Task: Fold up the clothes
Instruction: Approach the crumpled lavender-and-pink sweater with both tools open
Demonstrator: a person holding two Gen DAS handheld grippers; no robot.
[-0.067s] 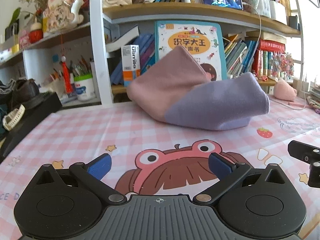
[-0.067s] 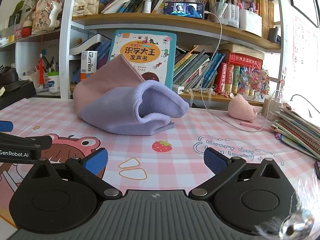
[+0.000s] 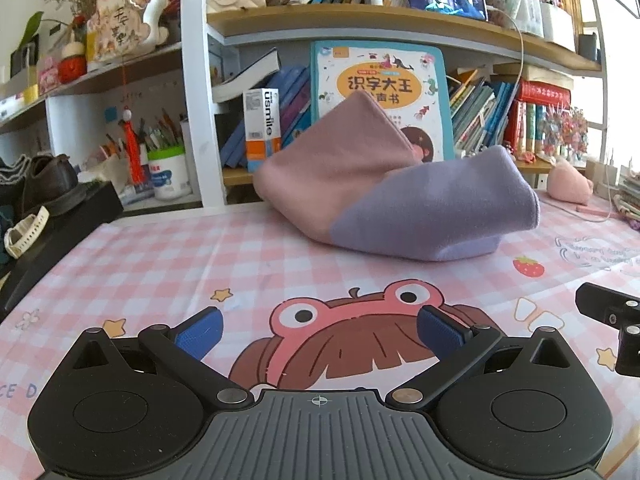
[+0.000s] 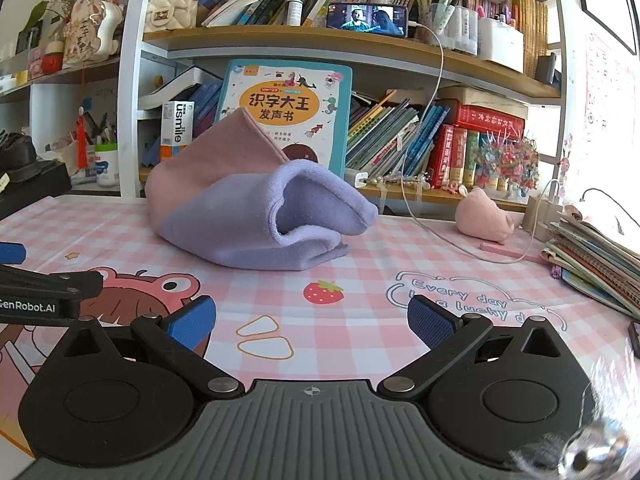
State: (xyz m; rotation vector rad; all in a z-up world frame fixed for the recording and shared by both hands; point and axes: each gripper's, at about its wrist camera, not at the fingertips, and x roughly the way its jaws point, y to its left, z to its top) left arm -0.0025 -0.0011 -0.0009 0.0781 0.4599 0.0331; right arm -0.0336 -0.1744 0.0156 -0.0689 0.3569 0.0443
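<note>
Left wrist view: pink-and-lilac garment (image 3: pixel 384 200) lies crumpled beyond the spread-wide left hand-held gripper (image 3: pixel 320 334).

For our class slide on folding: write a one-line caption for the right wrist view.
Open right gripper hovers over the pink checked tablecloth, facing a crumpled pink-and-lilac garment not yet folded.

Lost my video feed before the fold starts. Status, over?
Left gripper open, empty. Right gripper open, empty. Pink and purple cloth bunched on the checked table mat, untouched. Nothing between grippers and cloth.
</note>
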